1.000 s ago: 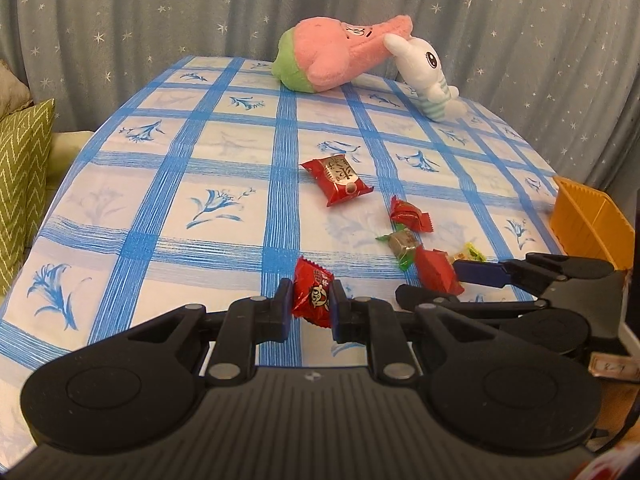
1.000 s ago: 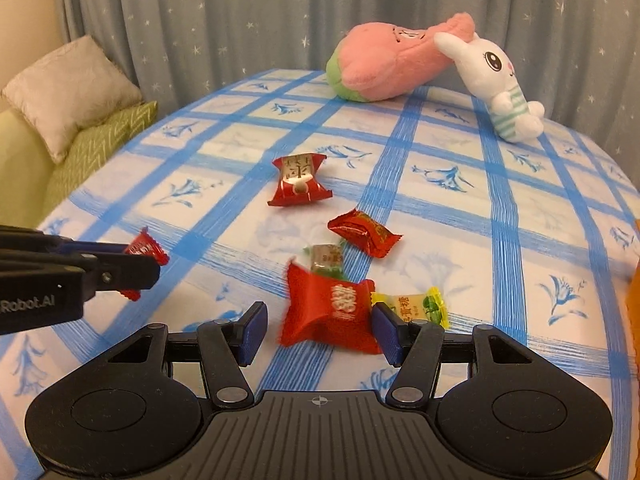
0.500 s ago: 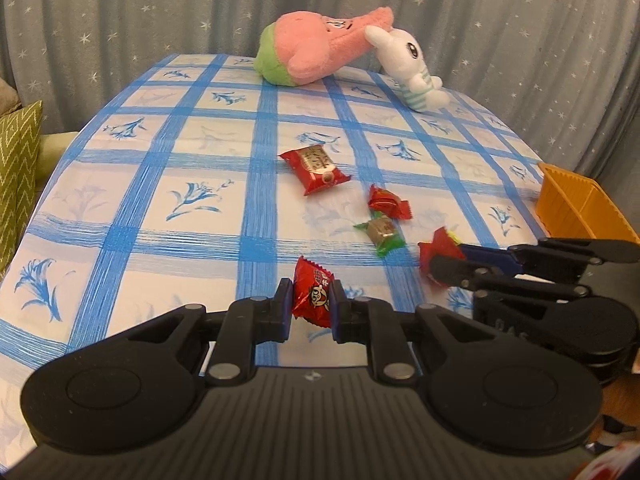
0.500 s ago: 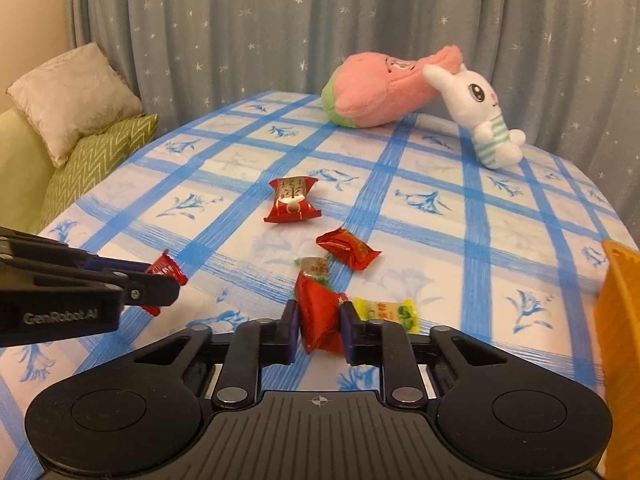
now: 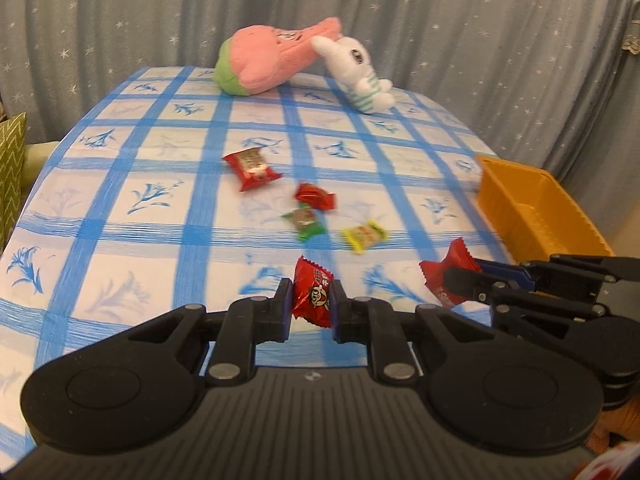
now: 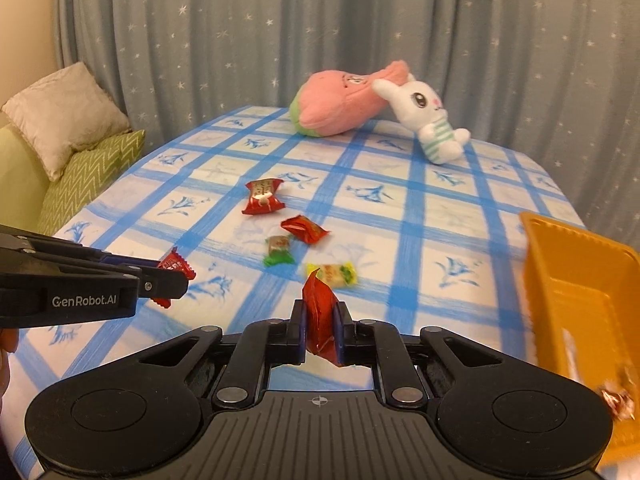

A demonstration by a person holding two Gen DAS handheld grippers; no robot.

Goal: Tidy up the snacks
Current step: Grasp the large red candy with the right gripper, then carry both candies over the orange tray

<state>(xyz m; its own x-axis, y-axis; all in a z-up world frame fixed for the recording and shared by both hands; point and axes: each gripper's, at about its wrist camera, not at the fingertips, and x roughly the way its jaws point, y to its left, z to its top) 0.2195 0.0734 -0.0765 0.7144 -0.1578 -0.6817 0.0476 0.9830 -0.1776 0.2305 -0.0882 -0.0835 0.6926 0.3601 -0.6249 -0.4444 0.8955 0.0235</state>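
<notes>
Snacks in crinkly wrappers lay scattered on the blue-and-white checked tablecloth [image 5: 192, 216], and two more were off the cloth, each pinched in a gripper. From the left wrist view, the left gripper [image 5: 311, 308] had its fingers narrowed onto a small red foil snack packet with a cartoon print [image 5: 312, 296], held upright above the near part of the cloth. To the right, the right gripper [image 5: 460, 278] clamped a plain red foil packet [image 5: 448, 272] near the orange plastic bin [image 5: 532, 208], which stood at the right edge of the table. Farther off lay a red packet with a pale label [image 5: 251, 169], a small red candy [image 5: 315, 196], a green-ended candy [image 5: 305, 220] just beside it, and a yellow-wrapped candy [image 5: 365, 234] to the right. At the far end, a pink and green plush toy [image 5: 272, 60] touched a white plush rabbit [image 5: 356, 68] before the star-dotted grey curtain [image 5: 480, 20]. From the right wrist view, the right gripper [image 6: 320, 328] had its fingers pressed close on the plain red foil packet [image 6: 320, 320], with the yellow-wrapped candy [image 6: 332, 274] on the cloth just beyond. The left gripper [image 6: 168, 276] reached in from the left, gripping its cartoon-print packet [image 6: 176, 268]. The orange plastic bin [image 6: 568, 264] stood near right, with one wrapped sweet [image 6: 618, 404], blurred, inside it. A beige cushion [image 6: 60, 112] and a green zigzag cushion [image 6: 92, 176] lay far left.
</notes>
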